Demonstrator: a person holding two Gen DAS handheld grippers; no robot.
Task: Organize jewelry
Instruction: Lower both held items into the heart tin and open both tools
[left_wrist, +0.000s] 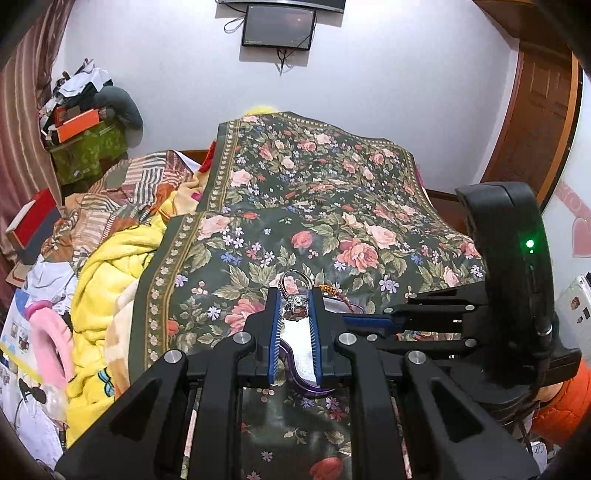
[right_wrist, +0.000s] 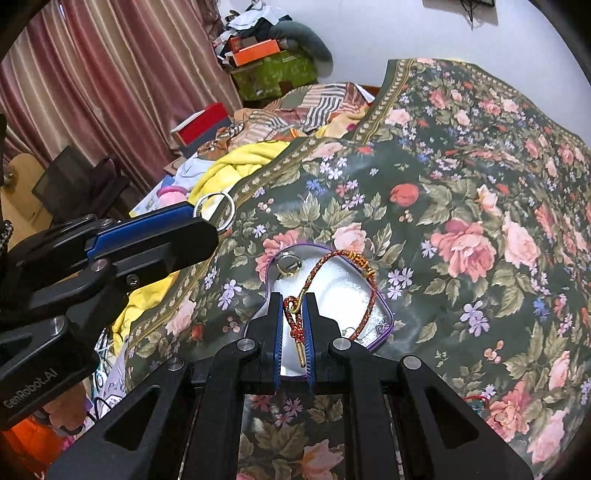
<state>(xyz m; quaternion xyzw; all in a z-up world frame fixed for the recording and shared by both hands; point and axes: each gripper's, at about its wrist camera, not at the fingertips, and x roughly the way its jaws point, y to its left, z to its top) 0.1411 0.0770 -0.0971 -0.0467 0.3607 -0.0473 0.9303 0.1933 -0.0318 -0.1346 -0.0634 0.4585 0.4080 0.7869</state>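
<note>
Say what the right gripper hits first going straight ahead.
Likely the white padded floor of the purple-rimmed tray, then the gold ring. Right gripper holds the red braided bracelet; depth unclear.

Floral cloth (right_wrist: 461, 206) under purple-rimmed tray (right_wrist: 384, 325).

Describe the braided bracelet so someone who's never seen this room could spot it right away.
Find the floral cloth spread over the bed, then the purple-rimmed tray with white padding lying on it. The bracelet is the red-and-gold braided cord looping over that padding, its knotted end pinched in the right gripper. The ring near it is plain metal, not cord.
</note>
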